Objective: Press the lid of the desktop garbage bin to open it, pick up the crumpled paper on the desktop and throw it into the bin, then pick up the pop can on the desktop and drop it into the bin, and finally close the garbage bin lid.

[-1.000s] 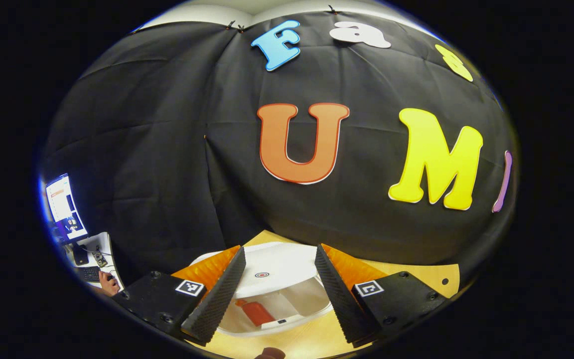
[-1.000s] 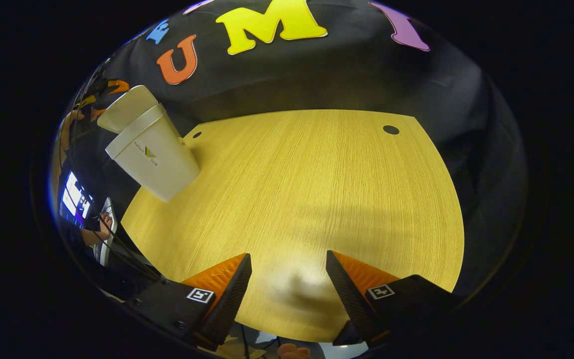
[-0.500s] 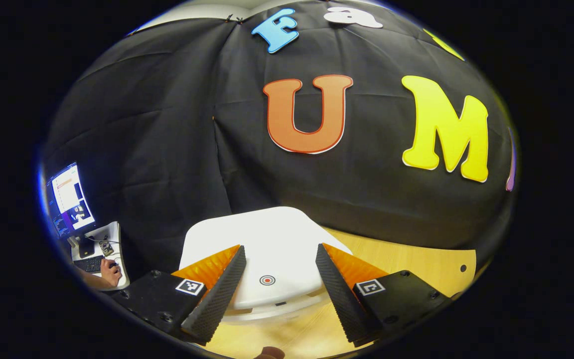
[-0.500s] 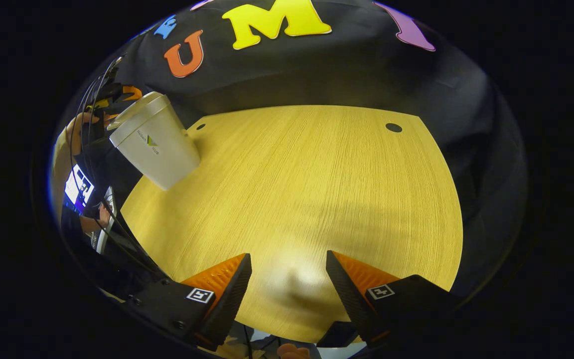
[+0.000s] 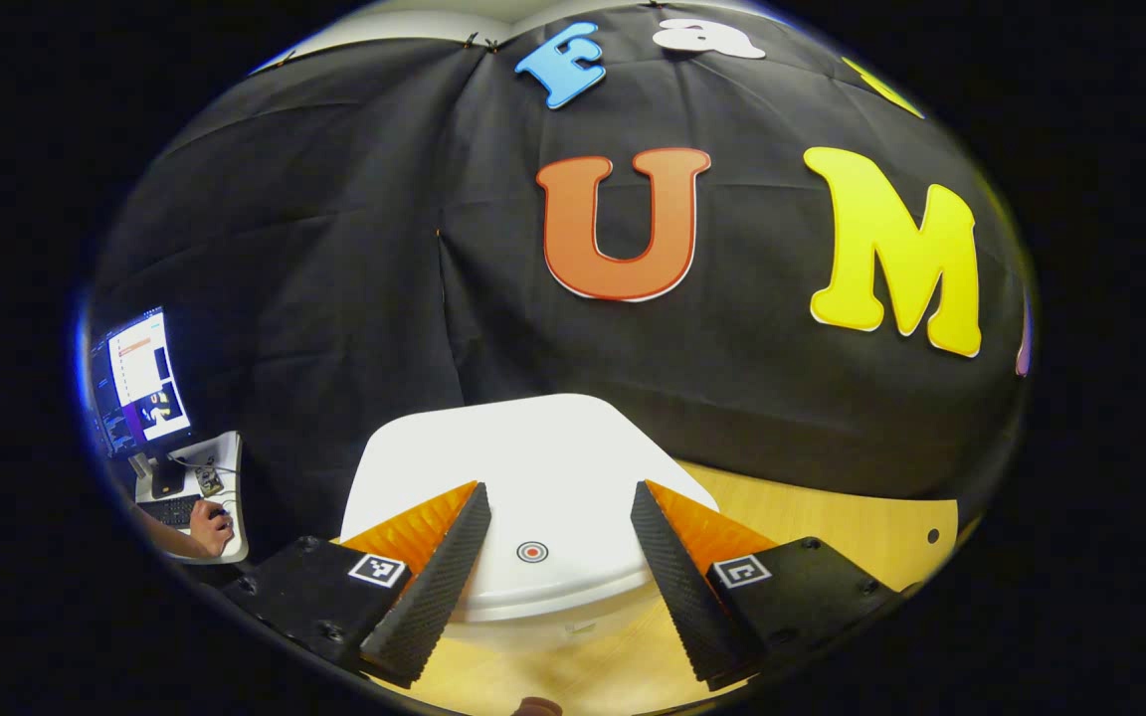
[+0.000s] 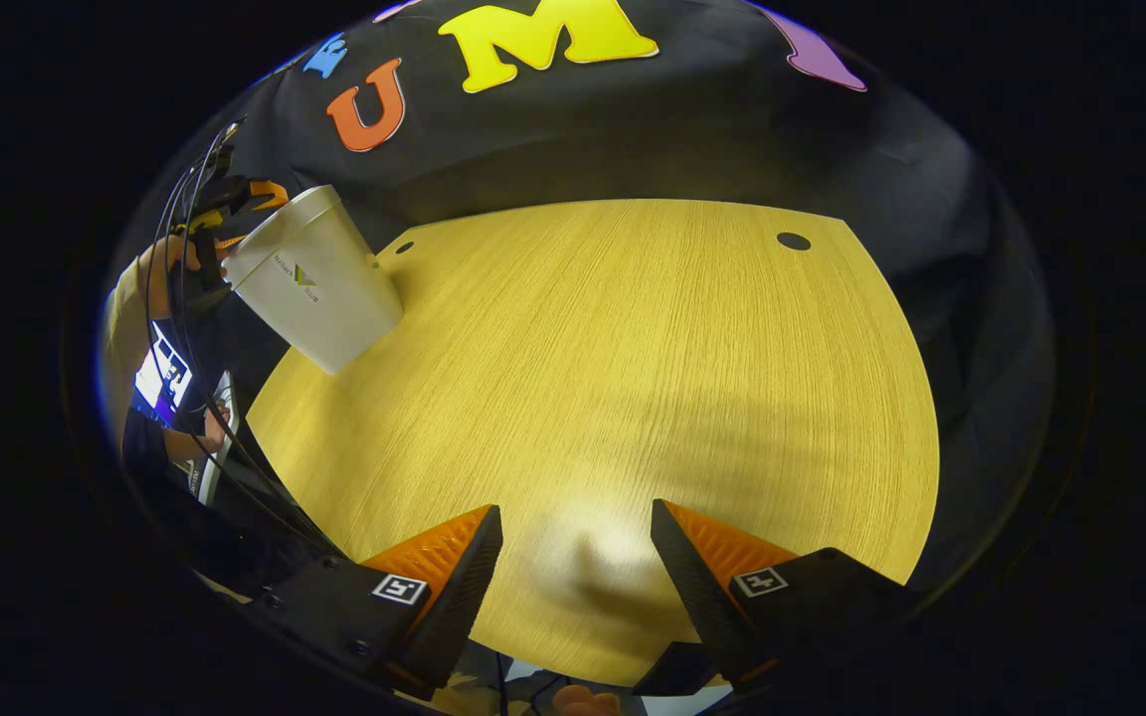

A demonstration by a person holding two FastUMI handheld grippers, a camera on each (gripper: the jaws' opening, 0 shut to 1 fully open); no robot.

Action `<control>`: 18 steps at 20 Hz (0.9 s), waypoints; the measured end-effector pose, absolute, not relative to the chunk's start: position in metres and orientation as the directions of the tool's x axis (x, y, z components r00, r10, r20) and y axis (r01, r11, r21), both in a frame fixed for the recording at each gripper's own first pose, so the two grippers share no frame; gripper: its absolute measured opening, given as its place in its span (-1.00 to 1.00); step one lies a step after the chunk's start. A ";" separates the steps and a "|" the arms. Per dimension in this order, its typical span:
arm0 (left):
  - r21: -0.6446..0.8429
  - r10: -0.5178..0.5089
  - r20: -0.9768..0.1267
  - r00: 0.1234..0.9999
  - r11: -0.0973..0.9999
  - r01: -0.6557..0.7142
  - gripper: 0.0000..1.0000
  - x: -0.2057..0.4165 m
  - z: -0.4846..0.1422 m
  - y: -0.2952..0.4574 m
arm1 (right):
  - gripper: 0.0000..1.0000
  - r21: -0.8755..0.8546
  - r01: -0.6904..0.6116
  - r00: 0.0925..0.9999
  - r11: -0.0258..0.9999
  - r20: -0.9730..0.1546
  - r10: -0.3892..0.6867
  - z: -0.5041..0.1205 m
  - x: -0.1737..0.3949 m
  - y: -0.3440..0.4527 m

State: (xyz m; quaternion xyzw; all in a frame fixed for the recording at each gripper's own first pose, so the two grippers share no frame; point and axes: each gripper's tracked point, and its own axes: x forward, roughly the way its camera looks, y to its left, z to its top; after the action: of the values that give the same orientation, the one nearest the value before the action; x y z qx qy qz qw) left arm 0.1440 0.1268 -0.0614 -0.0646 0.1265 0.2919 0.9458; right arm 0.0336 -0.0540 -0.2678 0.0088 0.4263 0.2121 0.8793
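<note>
— So, where is the bin lid point(image 5: 533, 477) sitting?

— It is lying right in front of the left gripper point(image 5: 558, 557), just under its fingers. It is looking flat and shut on top of the desktop garbage bin point(image 6: 319, 288). A little round target mark point(image 5: 532, 551) is sitting on the lid between the two fingers.

— Are the fingers holding anything?

— No. The left gripper's fingers are standing wide apart with nothing between them. I cannot tell if they are touching the lid or just hanging over it. The right gripper point(image 6: 573, 577) is standing wide apart too, holding nothing, over the bare wooden desk point(image 6: 633, 378).

— Which gripper is nearer the bin?

— The left one, by a lot. In the right gripper view the bin is standing far off at the left back corner of the desk, and a hand point(image 6: 160, 268) is holding the left gripper beside it.

— Where are the paper and the can?

— I am guessing they are lying inside the bin, under the shut lid.

— What else is hard to make out?

— The front edge of the lid. The fingers are covering part of it, so I am not sure it has clicked all the way down.
</note>
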 end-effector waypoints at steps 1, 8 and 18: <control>-0.034 0.549 -0.261 0.794 0.817 -0.576 0.92 0.144 -0.060 0.127 | 0.90 0.201 -0.365 0.545 0.909 -0.745 0.384 -0.268 0.035 -0.052; -0.052 0.557 -0.186 0.809 0.817 -0.574 0.92 0.145 -0.057 0.127 | 0.90 0.218 -0.374 0.551 0.902 -0.730 0.405 -0.264 0.041 -0.033; -0.041 0.404 -0.170 0.899 0.908 -0.416 0.91 0.125 -0.035 0.093 | 0.90 0.147 -0.347 0.658 0.926 -0.666 0.352 -0.213 0.070 -0.006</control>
State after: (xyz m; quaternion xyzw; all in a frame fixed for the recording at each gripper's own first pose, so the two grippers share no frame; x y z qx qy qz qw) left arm 0.1255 0.0932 -0.0348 -0.0380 0.0793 0.2107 0.9736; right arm 0.0702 -0.0059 -0.2134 0.0032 0.3665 0.1920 0.9104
